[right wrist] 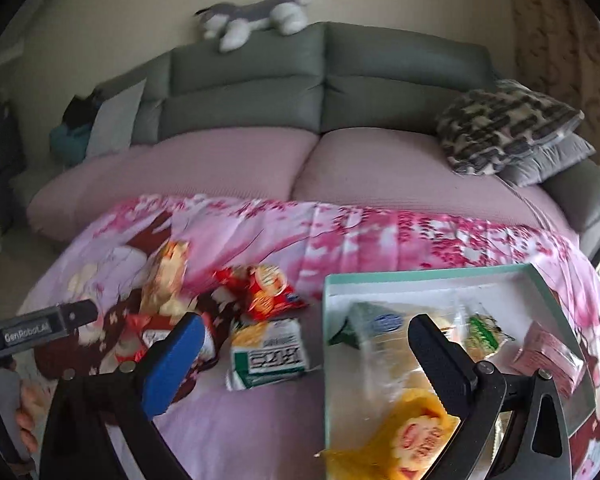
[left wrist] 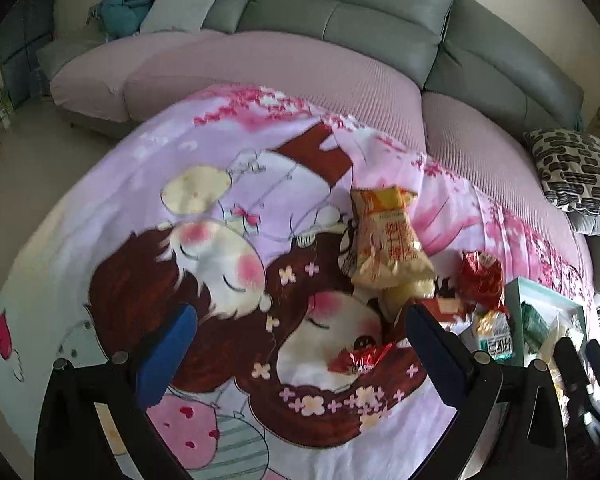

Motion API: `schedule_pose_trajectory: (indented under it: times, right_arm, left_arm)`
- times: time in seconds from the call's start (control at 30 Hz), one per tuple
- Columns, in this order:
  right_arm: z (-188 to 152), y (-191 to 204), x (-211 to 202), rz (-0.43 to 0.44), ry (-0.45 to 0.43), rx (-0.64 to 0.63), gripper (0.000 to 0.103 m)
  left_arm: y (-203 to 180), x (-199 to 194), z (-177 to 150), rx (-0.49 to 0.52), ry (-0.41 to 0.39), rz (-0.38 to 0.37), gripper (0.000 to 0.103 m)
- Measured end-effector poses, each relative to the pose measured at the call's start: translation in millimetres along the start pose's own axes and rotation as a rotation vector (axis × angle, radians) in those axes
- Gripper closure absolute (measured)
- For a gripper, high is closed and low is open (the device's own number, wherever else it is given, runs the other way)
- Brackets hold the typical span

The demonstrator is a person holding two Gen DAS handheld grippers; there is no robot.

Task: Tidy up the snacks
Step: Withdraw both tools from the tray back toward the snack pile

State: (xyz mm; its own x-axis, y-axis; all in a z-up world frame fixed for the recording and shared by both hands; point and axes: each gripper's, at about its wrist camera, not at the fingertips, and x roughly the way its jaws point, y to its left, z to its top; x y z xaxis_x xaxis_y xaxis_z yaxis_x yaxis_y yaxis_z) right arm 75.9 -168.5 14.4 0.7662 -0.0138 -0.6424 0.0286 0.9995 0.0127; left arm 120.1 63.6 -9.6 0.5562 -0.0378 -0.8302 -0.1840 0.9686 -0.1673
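Here the left tool [left wrist: 300, 320] hangs with its jaws apart and empty above a small red foil-wrapped snack [left wrist: 360, 358] lying on the cartoon-print cloth [left wrist: 100, 184] that covers the worktop. The right tool [right wrist: 304, 336], also spread and empty, straddles the left wall of the teal box [right wrist: 428, 274] near the worktop's right edge, where several packets already lie. The red snack looks light, crinkly and slippery; pinching its middle seems safer than its twisted ends. Beside the box waits a green-and-white packet [right wrist: 268, 354].
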Motion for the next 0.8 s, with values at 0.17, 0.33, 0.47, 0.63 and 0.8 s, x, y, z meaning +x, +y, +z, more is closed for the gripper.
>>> schedule_pose_trajectory:
  times: [0.17,0.33,0.47,0.63,0.8]
  right_arm:
    - [-14,12,14,0.036,0.066,-0.018,0.0]
    - [-21,21,21,0.092,0.108,-0.022,0.0]
    - [-28,19,30,0.121,0.158,0.011,0.0]
    - [-28,7,32,0.117,0.174,0.056,0.0]
    - [-28,-3,34,0.112,0.183,0.096,0.0]
  left_arm:
    - [6,11,-10,-0.013,0.045,-0.002,0.0]
    - [9,22,-17,-0.033,0.098,-0.013,0.0]
    - [5,30,-20,-0.022,0.125,-0.012,0.0]
    - [-5,37,-23,0.018,0.144,-0.006,0.0]
    - [-20,41,-28,0.077,0.162,-0.004,0.019]
